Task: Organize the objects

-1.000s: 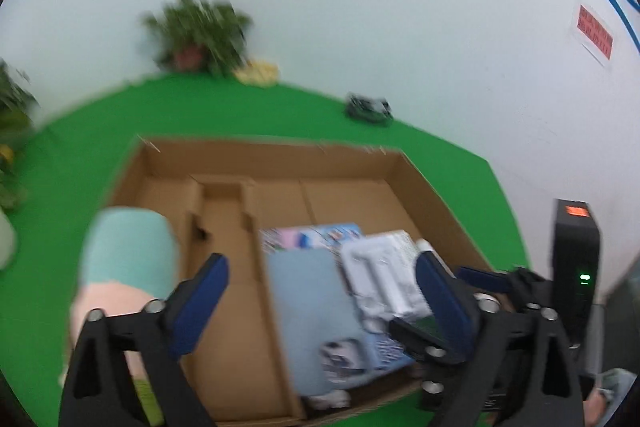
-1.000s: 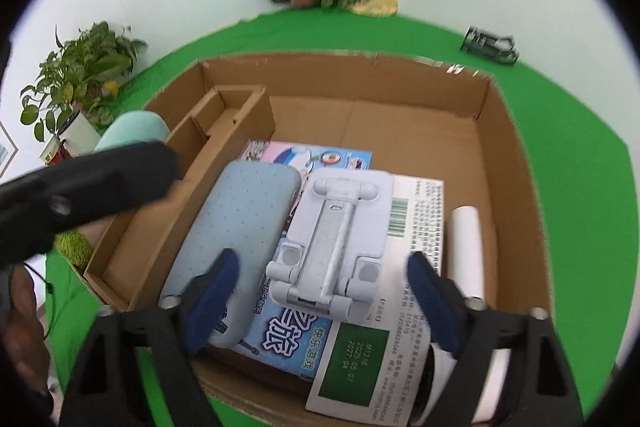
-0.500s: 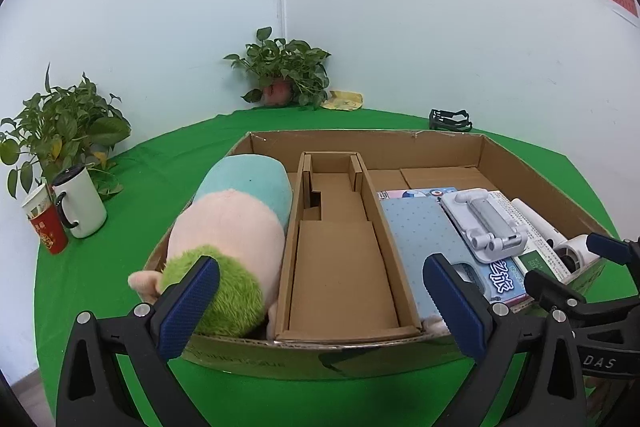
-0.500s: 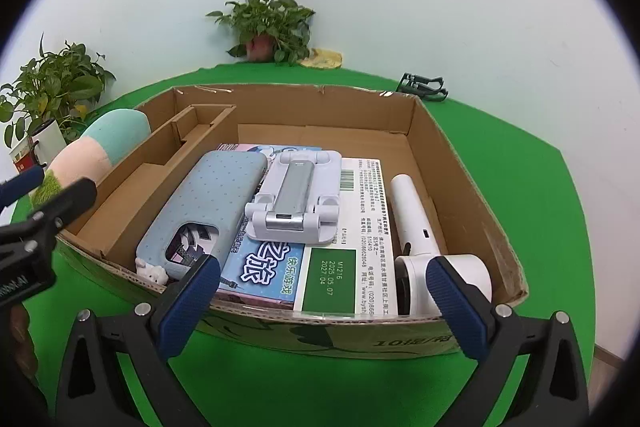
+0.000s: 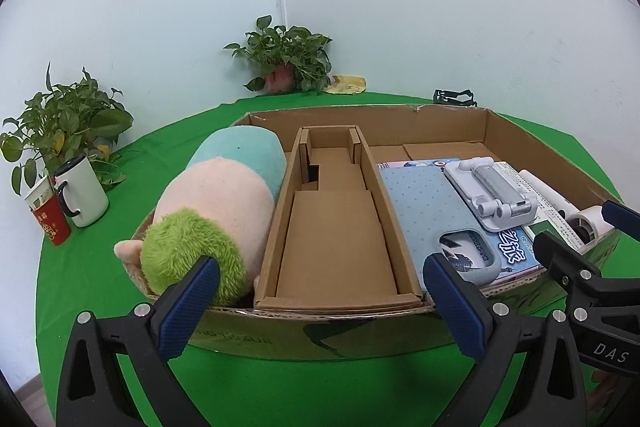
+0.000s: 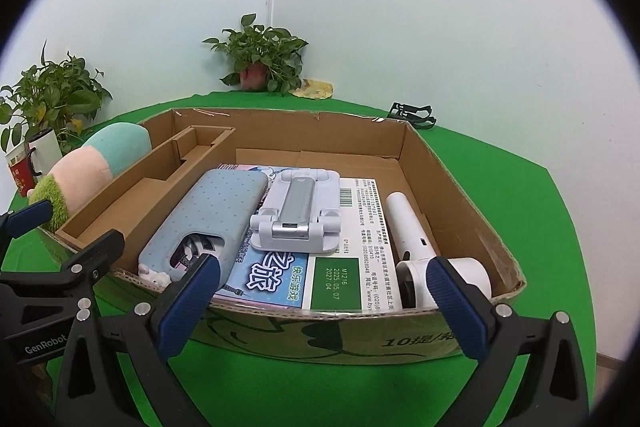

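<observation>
Cardboard box (image 5: 440, 125) on green table (image 5: 88, 267), plush toy (image 5: 216, 211) at 9 o'clock, phone case (image 6: 212, 215), phone stand (image 6: 298, 215) and white roller (image 6: 412, 227) toward 3, left gripper (image 5: 320, 307) and right gripper (image 6: 324, 307) both spread wide, empty, at 6.

Bright, even indoor light, soft faint shadows, sharp focus, strong fisheye bending, dark vignetted corners
</observation>
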`<state>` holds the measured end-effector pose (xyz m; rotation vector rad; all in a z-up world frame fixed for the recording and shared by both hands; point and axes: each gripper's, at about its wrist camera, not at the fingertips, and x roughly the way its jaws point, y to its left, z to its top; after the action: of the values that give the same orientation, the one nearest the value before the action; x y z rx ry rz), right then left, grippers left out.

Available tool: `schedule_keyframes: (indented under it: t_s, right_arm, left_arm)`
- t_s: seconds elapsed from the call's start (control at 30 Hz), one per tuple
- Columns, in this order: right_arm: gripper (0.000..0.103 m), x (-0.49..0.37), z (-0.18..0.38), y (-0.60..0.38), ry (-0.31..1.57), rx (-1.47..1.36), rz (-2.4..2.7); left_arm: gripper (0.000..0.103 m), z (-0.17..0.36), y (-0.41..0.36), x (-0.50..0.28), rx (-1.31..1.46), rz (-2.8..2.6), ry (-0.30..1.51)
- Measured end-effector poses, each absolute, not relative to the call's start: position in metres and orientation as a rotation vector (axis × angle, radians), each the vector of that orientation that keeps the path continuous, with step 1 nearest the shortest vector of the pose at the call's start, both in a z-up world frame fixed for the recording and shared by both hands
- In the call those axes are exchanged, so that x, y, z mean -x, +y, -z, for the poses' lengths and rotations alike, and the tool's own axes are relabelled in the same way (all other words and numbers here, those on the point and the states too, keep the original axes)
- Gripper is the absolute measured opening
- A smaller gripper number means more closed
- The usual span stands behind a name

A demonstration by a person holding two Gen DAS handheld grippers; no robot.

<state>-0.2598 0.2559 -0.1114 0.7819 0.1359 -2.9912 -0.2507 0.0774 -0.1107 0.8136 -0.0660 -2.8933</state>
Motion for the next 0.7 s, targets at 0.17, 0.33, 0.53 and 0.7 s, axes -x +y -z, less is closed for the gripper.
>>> schedule_keyframes:
  t_s: [0.17, 0.33, 0.53, 0.7]
  right_arm:
    - [0.102, 0.2597, 0.112, 0.256, 0.137, -0.782, 2.991]
    - [0.102, 0.2597, 0.1121, 0.256, 0.138, -0.782, 2.991]
    - [0.102, 0.2598, 0.112, 0.2562, 0.137, -0.782, 2.991]
    - [0.102, 0.2597, 0.1116, 0.2561, 0.138, -0.782, 2.99]
  left_arm:
    - [0.103, 0.1099, 0.078, 0.2541, -0.817, 2.886, -0.074]
    - [0.103, 0.1106, 0.0779, 0.2554, -0.821, 2.889, -0.068]
    - [0.103, 0.1112, 0.0778, 0.2567, -0.823, 2.891, -0.062]
    - [0.103, 0.1114, 0.0781, 0.2569, -0.823, 2.891, -0.062]
